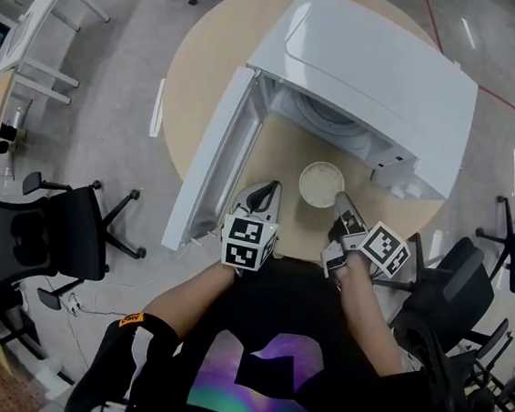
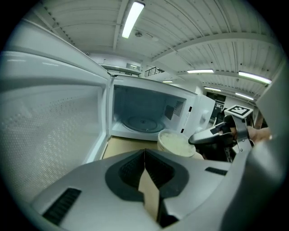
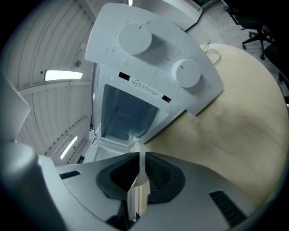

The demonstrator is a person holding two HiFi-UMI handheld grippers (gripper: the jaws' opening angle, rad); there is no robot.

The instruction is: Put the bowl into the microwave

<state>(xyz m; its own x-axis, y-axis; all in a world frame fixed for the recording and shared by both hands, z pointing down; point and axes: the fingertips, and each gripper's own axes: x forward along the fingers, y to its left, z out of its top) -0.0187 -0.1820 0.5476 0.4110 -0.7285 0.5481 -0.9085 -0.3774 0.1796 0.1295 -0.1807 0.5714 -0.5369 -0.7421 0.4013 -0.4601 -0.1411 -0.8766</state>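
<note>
Bowl (image 1: 321,183) is gripped but not yet inside, so we judge the step in hand to be the carry: the grasp is made, the placing undone. On the round table (image 1: 208,67) the white microwave (image 1: 372,71) stands with its door (image 1: 212,159) swung wide to our left. Its inside is bare except for the glass turntable (image 2: 142,122). The bowl is just in front of that opening, outside it; we cannot tell whether it rests on the table or is lifted. Our right gripper (image 1: 343,203) is clenched on its near rim, the thin white wall between the jaws. Our left gripper (image 1: 263,192) is closed on nothing, beside the door. Next, we think, the right gripper must bring the bowl forward, level, onto the turntable, then let go.
</note>
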